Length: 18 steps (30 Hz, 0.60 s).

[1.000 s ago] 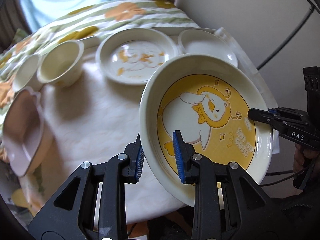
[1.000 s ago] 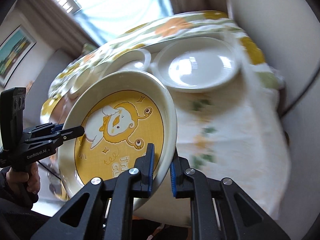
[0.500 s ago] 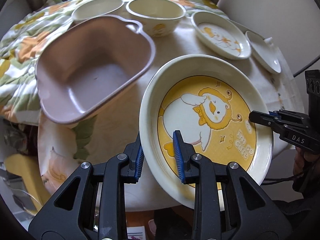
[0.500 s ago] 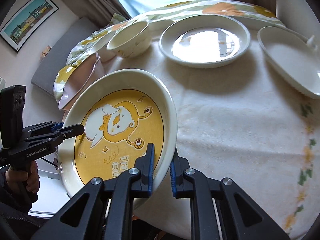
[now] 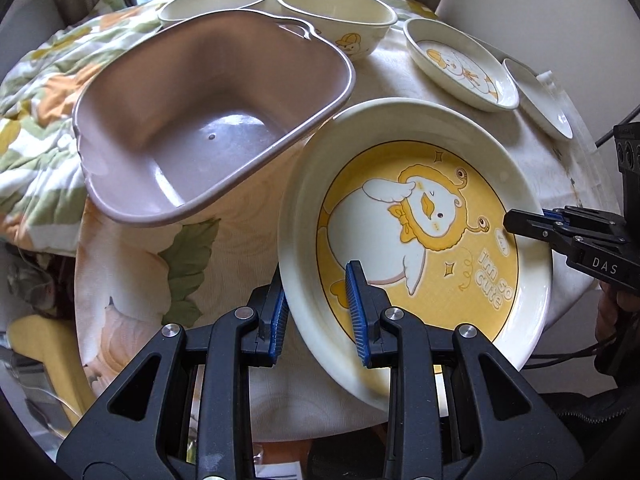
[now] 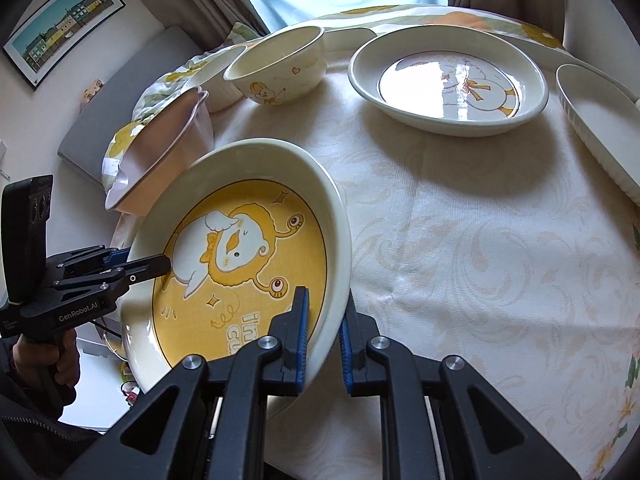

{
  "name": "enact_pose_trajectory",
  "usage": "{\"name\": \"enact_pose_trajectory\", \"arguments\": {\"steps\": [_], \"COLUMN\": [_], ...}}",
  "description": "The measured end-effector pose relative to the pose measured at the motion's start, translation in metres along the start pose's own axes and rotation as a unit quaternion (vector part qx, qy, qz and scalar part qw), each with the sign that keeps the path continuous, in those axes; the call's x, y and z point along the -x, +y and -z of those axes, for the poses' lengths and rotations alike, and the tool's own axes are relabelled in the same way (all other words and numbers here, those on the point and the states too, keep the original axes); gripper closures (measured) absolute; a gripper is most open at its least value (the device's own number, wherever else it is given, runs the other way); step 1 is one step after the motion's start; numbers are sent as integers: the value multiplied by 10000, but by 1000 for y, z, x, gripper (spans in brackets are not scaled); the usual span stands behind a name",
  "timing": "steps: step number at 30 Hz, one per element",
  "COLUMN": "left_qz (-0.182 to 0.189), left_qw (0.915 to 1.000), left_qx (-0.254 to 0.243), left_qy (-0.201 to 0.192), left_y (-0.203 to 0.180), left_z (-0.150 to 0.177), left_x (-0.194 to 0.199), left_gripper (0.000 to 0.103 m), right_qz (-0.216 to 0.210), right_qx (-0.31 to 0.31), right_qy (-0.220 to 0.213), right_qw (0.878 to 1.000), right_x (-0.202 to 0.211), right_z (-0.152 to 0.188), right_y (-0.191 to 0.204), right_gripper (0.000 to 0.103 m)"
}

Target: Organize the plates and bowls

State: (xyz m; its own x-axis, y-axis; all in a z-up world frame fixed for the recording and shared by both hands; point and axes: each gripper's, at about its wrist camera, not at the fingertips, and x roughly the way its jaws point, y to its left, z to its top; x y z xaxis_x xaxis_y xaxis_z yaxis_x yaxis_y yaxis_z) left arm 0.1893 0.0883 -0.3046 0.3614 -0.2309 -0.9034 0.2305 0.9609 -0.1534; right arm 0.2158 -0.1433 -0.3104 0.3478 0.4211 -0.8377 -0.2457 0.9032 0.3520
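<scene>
Both grippers hold one large cream plate with a yellow duck picture (image 5: 420, 236), tilted above the table's near edge. My left gripper (image 5: 316, 312) is shut on its near rim. My right gripper (image 6: 323, 334) is shut on the opposite rim of the plate (image 6: 240, 264); it also shows in the left wrist view (image 5: 532, 228). A pinkish plastic basin (image 5: 208, 120) stands just left of the plate, empty. It shows in the right wrist view (image 6: 160, 148) behind the plate.
Two cream bowls (image 5: 336, 20) (image 5: 212, 0) stand behind the basin. A smaller duck plate (image 6: 448, 80) and a plain white dish (image 6: 600, 128) lie at the far right. The round table (image 6: 480, 260) has a cream cloth; a floral quilt (image 5: 36, 92) lies left.
Both grippers swung the plate left, from in front of the small plates to beside the basin, which now fills the left wrist view. The grip on the plate is unchanged.
</scene>
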Motion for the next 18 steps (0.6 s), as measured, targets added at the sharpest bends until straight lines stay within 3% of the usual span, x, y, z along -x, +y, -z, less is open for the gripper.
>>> {"name": "enact_pose_trajectory", "arguments": {"steps": [15,18], "left_qz": [-332,-346], "left_qw": [9992,9991], "left_qx": [-169,-184], "left_qy": [114,131], "left_y": [-9,-8], "left_z": [-4,-4], "left_x": [-3,-4], "left_gripper": [78,77], "right_qz": [328,372], "right_qx": [-21,-4], "right_qy": [218,197], "right_qw": [9992,9991], "right_x": [-3,-4], "right_z": [-5,-5], "right_y": [7,11], "right_gripper": [90,83]}}
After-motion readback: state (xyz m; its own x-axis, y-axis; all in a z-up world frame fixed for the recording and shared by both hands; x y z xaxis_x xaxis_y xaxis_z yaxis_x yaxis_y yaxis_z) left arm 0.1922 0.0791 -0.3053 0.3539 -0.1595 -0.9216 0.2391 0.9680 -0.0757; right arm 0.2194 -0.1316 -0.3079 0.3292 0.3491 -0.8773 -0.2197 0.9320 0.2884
